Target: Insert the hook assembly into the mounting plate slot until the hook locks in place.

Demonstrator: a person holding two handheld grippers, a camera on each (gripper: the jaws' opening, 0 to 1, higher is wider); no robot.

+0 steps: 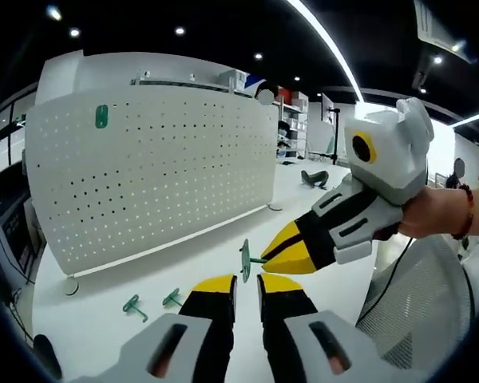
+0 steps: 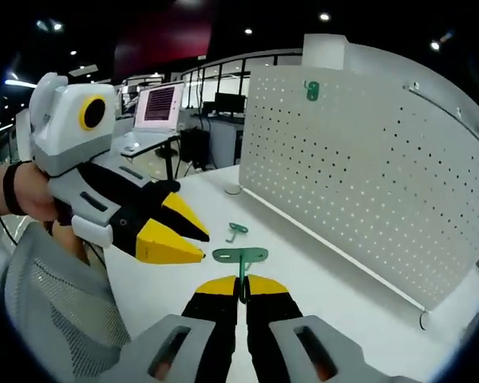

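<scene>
The right claw [image 2: 241, 286] is closed on the stem of a green hook [image 2: 240, 257], whose flat cross-plate stands just above the yellow tips, low in the centre of the right gripper view. In the left gripper view the same hook [image 1: 246, 260] shows at mid-frame, pinched by the right claw [image 1: 265, 260] as it enters from the right. The left claw [image 1: 247, 286] holds nothing; its jaws are only a narrow gap apart, at the bottom centre of its own view. In the right gripper view the left claw [image 2: 193, 243] hangs at the left, near the held hook but apart from it.

The white pegboard [image 2: 359, 159] stands upright on the counter [image 2: 319, 279], filling the upper right of the right gripper view, well apart from the held hook. One green hook [image 2: 311, 90] is already mounted near its top edge. Spare hooks lie flat on the counter: one [image 2: 237, 230] mid-frame in the right gripper view, two [image 1: 134, 306] [image 1: 173, 298] at the lower left of the left gripper view.

The grip is on a thin stem alone, so the hook could twist or slip when pressed against the board. A tilted approach could miss the small slots and leave it unlocked. Pushing hard could rock the free-standing board.

The hook's locking end is hidden between the jaws, and the board's slots are too small to tell apart from plain holes.
</scene>
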